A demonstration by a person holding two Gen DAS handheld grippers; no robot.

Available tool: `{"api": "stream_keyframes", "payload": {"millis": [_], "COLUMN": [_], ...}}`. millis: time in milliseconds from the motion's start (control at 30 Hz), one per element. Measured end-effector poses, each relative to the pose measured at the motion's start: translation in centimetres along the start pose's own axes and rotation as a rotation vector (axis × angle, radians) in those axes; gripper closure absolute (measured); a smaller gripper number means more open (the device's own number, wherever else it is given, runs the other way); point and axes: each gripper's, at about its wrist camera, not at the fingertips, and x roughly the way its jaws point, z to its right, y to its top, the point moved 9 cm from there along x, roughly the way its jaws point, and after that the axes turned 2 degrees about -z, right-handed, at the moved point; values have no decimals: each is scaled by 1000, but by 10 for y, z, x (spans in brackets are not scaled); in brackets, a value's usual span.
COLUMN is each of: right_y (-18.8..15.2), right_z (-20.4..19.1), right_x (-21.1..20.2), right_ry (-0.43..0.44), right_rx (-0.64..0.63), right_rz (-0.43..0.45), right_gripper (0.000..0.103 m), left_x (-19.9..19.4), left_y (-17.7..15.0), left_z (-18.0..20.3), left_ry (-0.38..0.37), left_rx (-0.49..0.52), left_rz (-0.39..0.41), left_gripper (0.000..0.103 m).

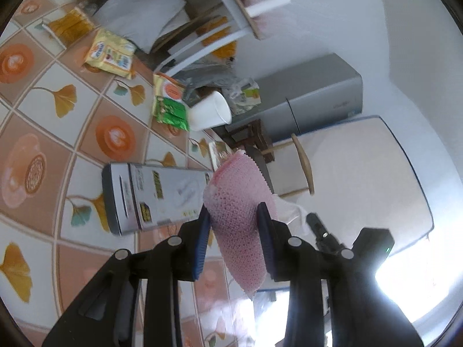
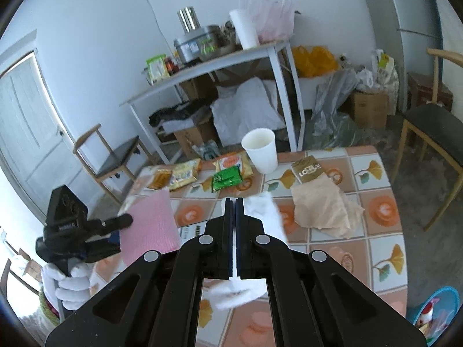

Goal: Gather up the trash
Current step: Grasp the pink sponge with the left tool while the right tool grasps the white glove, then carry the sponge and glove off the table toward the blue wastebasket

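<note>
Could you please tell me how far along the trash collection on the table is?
Nothing looks binned yet. In hand: the left hand-held gripper grips a pink foam sleeve, and the right hand-held gripper is shut on a white tissue. Left on the table: paper cup, green packet, yellow wrappers, brown paper, gray box.

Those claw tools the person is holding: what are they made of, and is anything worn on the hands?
Each claw is matte black, with angled linkage arms joined by round silver pins and dark blue ribbed pads inside the fingers. The other claw carries a boxy black block on top. The hand wears a white glove.
</note>
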Motion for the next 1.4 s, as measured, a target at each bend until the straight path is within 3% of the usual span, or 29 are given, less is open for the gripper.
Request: {"api": "stream_keyframes", "payload": {"millis": [333, 767, 1100, 1400], "right_y": [-33, -104, -125, -130], "right_z": [12, 63, 96, 120], "right_x": [-73, -136, -169, -202], "right_ry": [-3, -110, -140, -170], "right_rx": [56, 217, 319, 357], "right_rz": [49, 76, 130, 195], "right_gripper": [103, 103, 103, 103], "left_x": [-5, 38, 59, 67], "left_y": [-76, -183, -203, -211], "left_z": [38, 70, 115, 144], "left_ry": [28, 211, 347, 438], "left_rx": [147, 450, 726, 899], "left_rz": [-63, -171, -89, -14], "left_gripper": [72, 72, 72, 72]}}
